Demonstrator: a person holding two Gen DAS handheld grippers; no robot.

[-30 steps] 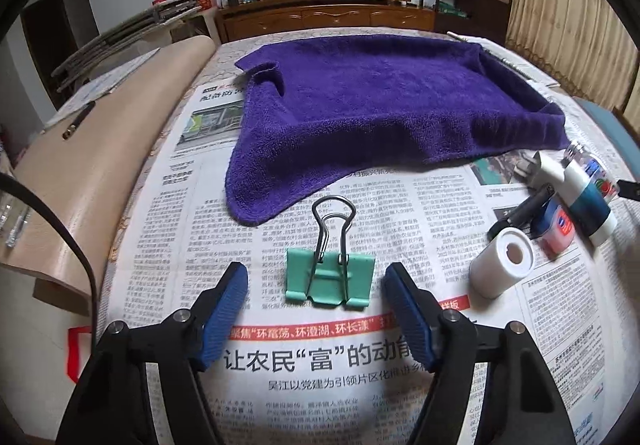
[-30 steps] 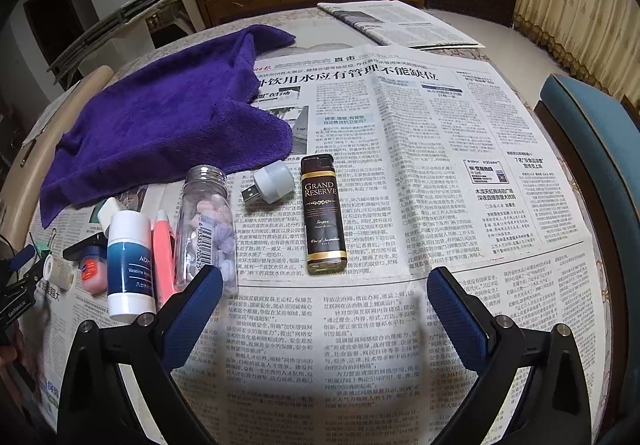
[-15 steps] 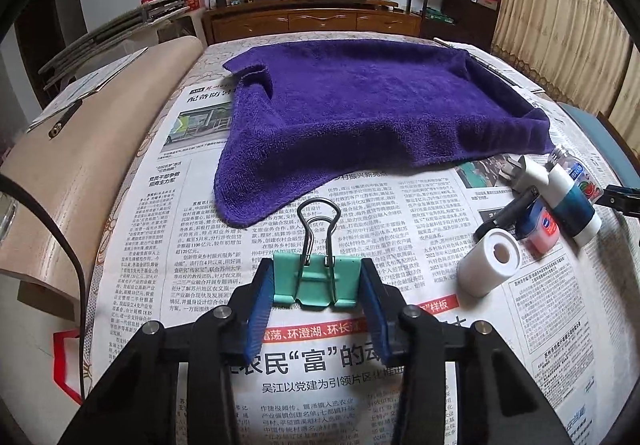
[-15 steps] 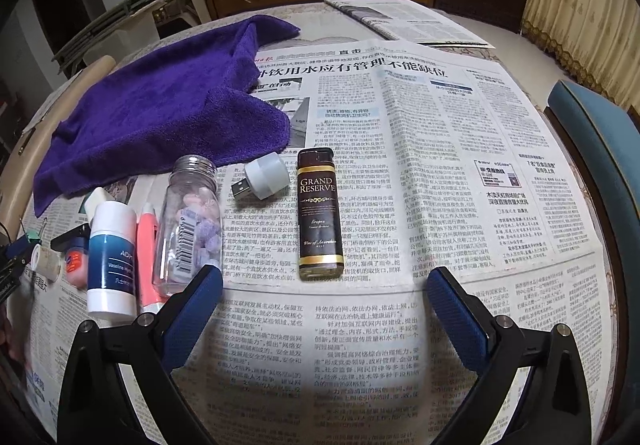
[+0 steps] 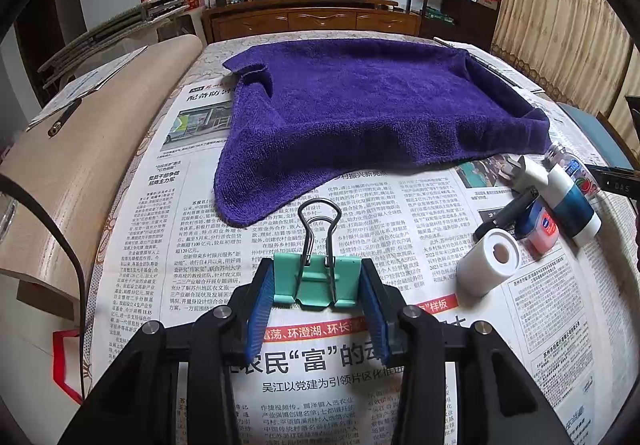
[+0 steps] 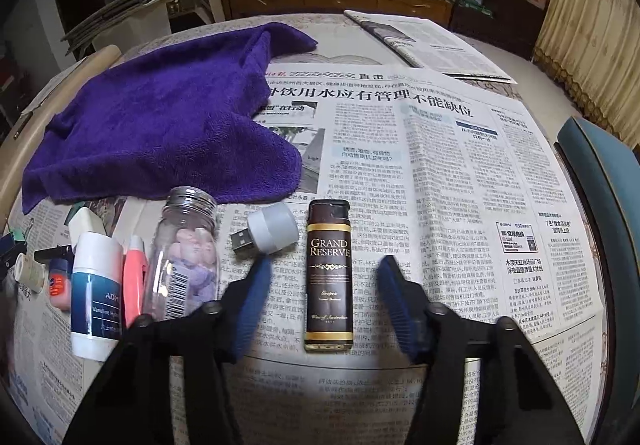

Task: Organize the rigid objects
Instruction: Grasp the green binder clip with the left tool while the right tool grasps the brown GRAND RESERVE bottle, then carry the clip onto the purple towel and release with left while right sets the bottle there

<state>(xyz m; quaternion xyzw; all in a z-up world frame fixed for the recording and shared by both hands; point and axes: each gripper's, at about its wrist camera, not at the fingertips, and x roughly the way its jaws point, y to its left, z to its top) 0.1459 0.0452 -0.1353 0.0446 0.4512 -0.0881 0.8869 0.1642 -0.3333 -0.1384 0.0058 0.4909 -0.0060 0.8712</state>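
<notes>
My left gripper (image 5: 316,281) is shut on a green binder clip (image 5: 316,279) with wire handles, held just over the newspaper. My right gripper (image 6: 326,275) is open, its blurred fingers either side of a brown "Grand Reserve" lighter (image 6: 329,277) that lies on the newspaper. Left of the lighter lie a USB night light (image 6: 270,231), a clear jar of pills (image 6: 186,253), a pink tube (image 6: 134,279) and a white and blue Vaseline bottle (image 6: 98,285). A white roll (image 5: 488,261) lies right of the clip.
A purple towel (image 5: 376,109) is spread across the far part of the table. Newspaper (image 6: 460,173) covers the table. A folded newspaper (image 6: 424,45) lies far right. A blue chair (image 6: 604,181) stands at the right edge, a wooden chair back (image 5: 80,149) at the left.
My left gripper closed on the binder clip and now holds it. My right gripper's fingers have narrowed around the lighter and moved closer to it.
</notes>
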